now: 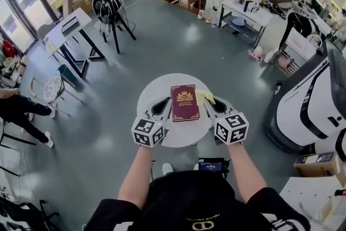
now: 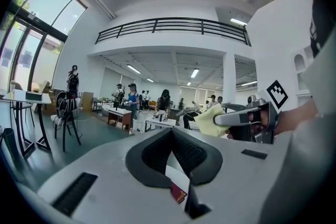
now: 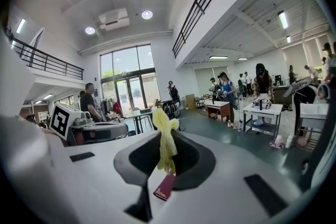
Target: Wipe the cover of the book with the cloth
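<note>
Book [image 1: 184, 102] lies mid-table [image 1: 153, 90], long axis pointing away from the person, between both grippers; right gripper [image 1: 213, 101], clamped on the cloth [image 1: 204, 97], sits just beside the book's far right corner, while left gripper [image 1: 164, 102] is closed and empty.

Book [image 1: 184, 102]: maroon cover, smooth, slight sheen, gilt stamped emblem.
Cloth [image 3: 165, 140]: yellow, soft fabric, matt, crumpled.
Counter [image 1: 154, 90]: white top, smooth, matt.
Left gripper [image 1: 162, 105]: grey plastic shell, matt. The fingers [image 2: 153, 153] are lined with black ribbed pads, rubbery look.
Floor [image 1: 162, 35]: grey-green, smooth, faint gloss.
</note>
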Available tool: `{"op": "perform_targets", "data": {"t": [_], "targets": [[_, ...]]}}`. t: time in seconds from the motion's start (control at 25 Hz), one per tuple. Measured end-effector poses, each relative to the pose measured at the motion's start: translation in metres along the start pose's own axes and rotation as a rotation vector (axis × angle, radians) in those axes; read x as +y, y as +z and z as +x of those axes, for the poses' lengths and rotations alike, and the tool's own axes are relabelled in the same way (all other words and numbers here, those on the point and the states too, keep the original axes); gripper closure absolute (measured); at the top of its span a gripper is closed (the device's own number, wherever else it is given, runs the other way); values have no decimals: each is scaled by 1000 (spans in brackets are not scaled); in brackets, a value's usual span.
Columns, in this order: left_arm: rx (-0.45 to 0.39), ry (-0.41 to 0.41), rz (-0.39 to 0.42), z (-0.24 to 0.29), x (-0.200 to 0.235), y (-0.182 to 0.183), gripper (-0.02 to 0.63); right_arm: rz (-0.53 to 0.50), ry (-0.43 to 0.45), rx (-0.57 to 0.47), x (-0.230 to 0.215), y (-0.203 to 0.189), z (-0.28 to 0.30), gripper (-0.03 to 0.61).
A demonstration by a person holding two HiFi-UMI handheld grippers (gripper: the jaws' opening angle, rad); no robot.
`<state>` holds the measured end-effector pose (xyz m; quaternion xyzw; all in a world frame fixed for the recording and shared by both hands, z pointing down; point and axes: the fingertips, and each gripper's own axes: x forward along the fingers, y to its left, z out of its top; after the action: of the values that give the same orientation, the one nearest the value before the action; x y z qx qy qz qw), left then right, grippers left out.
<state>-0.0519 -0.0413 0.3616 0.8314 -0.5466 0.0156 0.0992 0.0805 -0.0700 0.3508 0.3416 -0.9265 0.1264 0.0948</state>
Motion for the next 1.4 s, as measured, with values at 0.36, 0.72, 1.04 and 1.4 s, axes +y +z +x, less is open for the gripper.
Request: {"op": "perform_targets", "data": {"t": [0.36,0.72,1.04,1.4], "targets": [[15,-25,65,2,5,-2,607,-11,-4,1,7,2,14,491],[-2,72,27,13,15,0,607,-20,33,14,-14,2,15,491],[49,115,-11,26,14,-16,609,-30,86,41,-40,-4,14,491],[196,74,-85,54,39,-68,607,-10,76,108,-53,-27,47,491]]}}
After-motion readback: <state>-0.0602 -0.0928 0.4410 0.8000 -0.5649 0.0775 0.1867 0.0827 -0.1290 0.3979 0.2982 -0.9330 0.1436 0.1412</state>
